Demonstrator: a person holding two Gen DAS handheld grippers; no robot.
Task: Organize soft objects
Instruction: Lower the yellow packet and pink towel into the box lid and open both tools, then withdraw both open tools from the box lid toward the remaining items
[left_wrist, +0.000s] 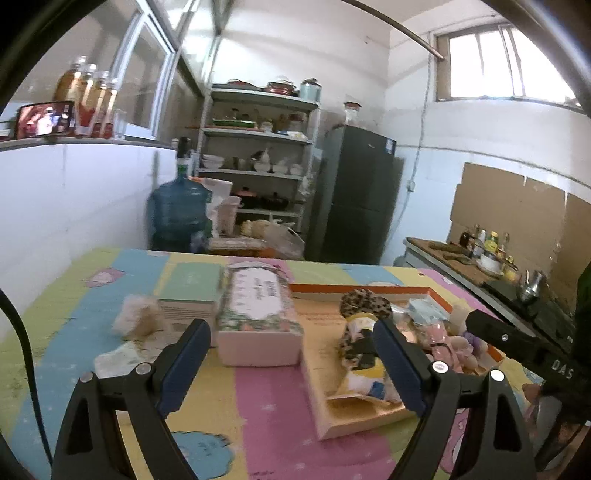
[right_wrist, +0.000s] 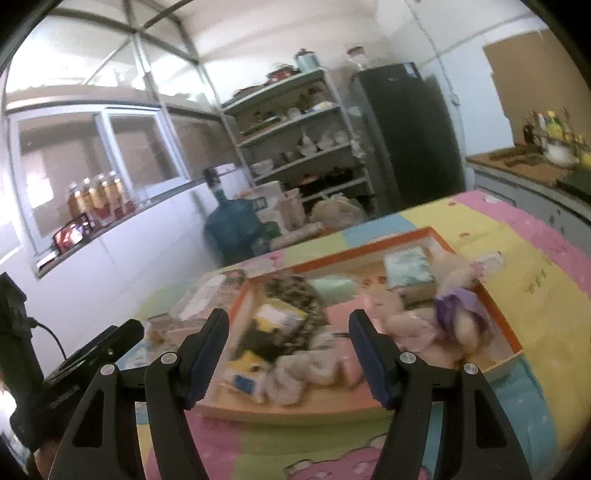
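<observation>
Orange-rimmed tray (right_wrist: 476, 291) sits toward the right side of the tabletop (left_wrist: 266, 413) and holds the soft objects in one heap: leopard-print cloth (left_wrist: 364, 301), a plush toy in a purple dress (right_wrist: 456, 306), pale fabric bundles. One fluffy beige piece (left_wrist: 138, 315) lies apart near the left edge, beside the floral tissue box (left_wrist: 258, 314).

I have both grippers hovering low over the near edge. Left gripper (left_wrist: 291, 360): fingers spread, nothing between them. Right gripper (right_wrist: 288, 352): fingers spread, empty, aimed into the tray.

Risks as I judge them:
- Heap is tangled; closing on one piece may drag its neighbours over the tray's rim.
- Right view is smeared, so my aim is poor; a finger could catch the near rim and shove the tray.
- Grippers are close to each other; a reach across could collide them.
</observation>
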